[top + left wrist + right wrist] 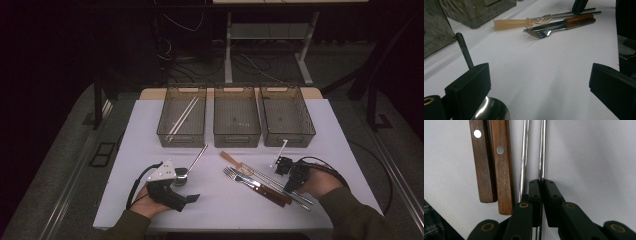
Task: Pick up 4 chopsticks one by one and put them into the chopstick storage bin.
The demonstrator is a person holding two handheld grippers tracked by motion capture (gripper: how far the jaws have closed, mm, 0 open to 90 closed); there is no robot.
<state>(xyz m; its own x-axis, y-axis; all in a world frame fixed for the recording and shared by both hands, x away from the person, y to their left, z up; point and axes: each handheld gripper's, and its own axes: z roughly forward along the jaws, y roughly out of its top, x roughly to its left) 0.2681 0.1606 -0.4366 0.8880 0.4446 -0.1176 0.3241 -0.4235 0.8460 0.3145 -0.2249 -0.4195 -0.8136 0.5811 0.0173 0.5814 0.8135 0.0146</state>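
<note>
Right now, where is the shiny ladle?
In the high view the ladle lies on the table's left side, its bowl beside the left gripper and its handle pointing toward the leftmost bin.

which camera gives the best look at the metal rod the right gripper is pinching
The right gripper view: the metal rod runs straight up from the shut jaws, sharp and close. The high view shows it small and thin beside the right gripper. The left gripper view shows its far end.

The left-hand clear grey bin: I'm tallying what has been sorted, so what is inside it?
Inside the left clear grey plastic bin, two thin pale chopsticks lie slanted along its floor. The tinted near wall blurs their lower ends; nothing else can be made out in it.
</note>
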